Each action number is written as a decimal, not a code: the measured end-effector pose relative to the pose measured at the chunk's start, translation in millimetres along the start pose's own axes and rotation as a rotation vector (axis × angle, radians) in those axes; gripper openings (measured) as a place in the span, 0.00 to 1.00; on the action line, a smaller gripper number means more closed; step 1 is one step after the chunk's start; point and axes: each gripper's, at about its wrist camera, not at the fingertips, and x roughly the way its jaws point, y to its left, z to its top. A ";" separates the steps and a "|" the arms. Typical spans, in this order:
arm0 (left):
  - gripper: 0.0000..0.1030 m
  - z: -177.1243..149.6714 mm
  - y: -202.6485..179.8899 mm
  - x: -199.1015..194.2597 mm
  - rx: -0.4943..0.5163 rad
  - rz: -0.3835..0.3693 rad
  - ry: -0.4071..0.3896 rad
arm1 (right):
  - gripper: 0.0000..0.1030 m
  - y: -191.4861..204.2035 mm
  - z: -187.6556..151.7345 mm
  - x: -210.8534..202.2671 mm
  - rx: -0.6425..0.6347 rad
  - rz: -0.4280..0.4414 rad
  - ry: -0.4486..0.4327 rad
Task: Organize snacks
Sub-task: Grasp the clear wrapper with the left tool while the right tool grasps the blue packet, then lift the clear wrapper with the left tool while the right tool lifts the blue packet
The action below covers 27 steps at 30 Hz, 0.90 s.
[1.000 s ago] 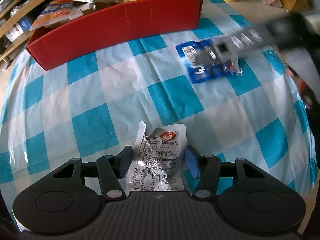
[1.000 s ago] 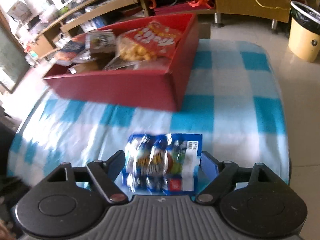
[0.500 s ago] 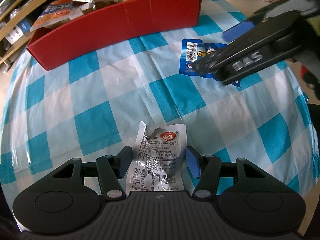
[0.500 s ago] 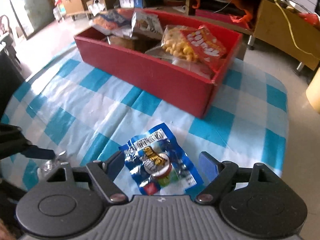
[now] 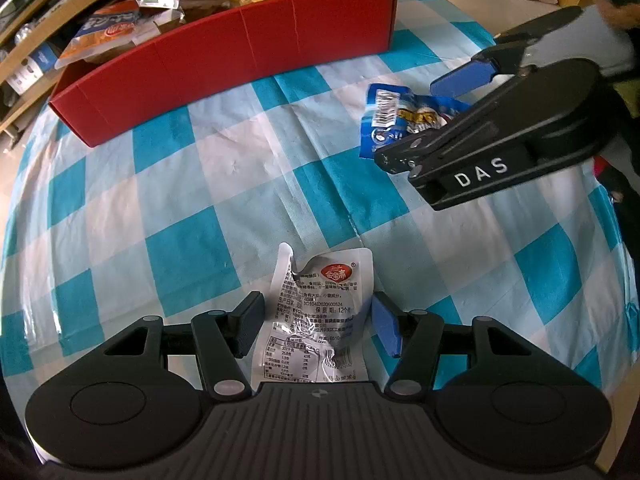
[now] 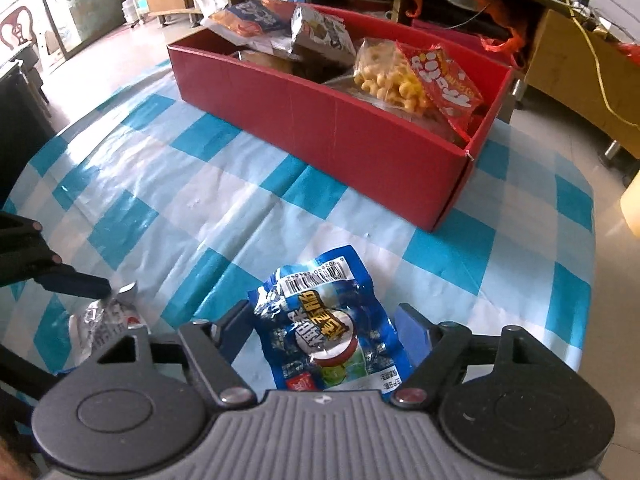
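Now, from the left wrist view, the left claw (image 5: 318, 326) sits with its fingers apart either side of the silver packet (image 5: 316, 320), which lies flat on the checked bench (image 5: 224, 184), well short of the red box (image 5: 240, 52). Nothing here has shifted over the last second. Off to the right of the silver packet, the right claw (image 5: 432, 120) has swung in low over the blue packet (image 5: 400, 116), where a second ago it was a blur across it.

From the right wrist view, the right claw (image 6: 320, 328) is spread wide, and the blue packet (image 6: 328, 328) rests between its fingers, unpinched, on the bench (image 6: 200, 200) just short of the red box (image 6: 340, 132). The view has turned since a second ago and steadied. I'd judge both claws are lined up to close, with neither snack lifted yet.
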 end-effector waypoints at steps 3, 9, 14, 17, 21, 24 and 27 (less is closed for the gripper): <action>0.64 -0.4 -0.3 -0.1 0.001 0.001 0.000 | 0.66 2.4 -2.7 -4.8 0.020 0.019 -0.011; 0.64 -0.8 0.2 -1.6 0.000 0.000 -0.006 | 0.66 6.3 -5.3 -17.4 0.047 0.034 -0.050; 0.64 0.4 1.1 -7.5 -0.005 0.006 -0.025 | 0.66 5.0 -3.3 -28.7 0.067 0.026 -0.085; 0.63 1.9 0.8 -11.8 -0.005 0.016 -0.040 | 0.66 3.6 -1.4 -32.0 0.079 0.023 -0.098; 0.63 6.8 5.5 -20.8 -0.018 0.027 -0.074 | 0.66 1.5 1.1 -39.0 0.090 0.021 -0.121; 0.63 12.7 13.3 -27.9 -0.046 0.032 -0.099 | 0.66 -0.9 5.0 -44.6 0.103 0.018 -0.146; 0.63 18.7 21.4 -34.6 -0.071 0.040 -0.123 | 0.66 -3.8 10.3 -50.5 0.116 0.015 -0.173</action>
